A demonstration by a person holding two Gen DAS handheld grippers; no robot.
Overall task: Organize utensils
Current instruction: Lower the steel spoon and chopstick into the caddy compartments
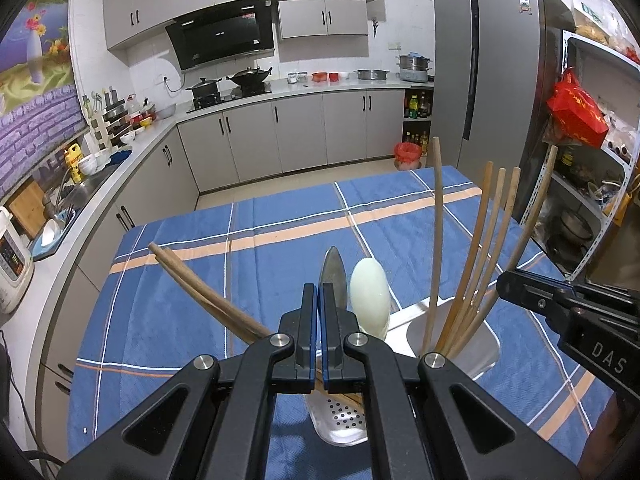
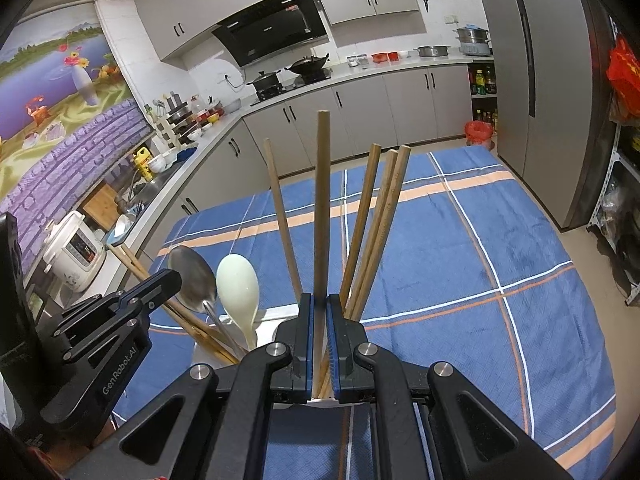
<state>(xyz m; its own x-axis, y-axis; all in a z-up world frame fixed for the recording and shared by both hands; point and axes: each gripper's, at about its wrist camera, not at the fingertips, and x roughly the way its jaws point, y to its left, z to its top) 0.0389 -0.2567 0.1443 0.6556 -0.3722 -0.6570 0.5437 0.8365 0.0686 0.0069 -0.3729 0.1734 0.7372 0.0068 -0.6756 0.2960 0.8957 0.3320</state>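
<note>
Blue plaid cloth covers the table, and a white holder stands on it just ahead of both tongs. Wooden chopsticks fan upright from it. The right gripper pinches one chopstick among them. The left gripper is pressed shut beside the steel spoon and pale spoon; whether it grips anything I cannot tell.

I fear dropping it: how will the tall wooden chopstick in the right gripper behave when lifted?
The wooden chopstick looks thin and straight, so probably stiff and light. The right gripper holds it low, so its long top may swing. Its smooth shaft might slip.
</note>
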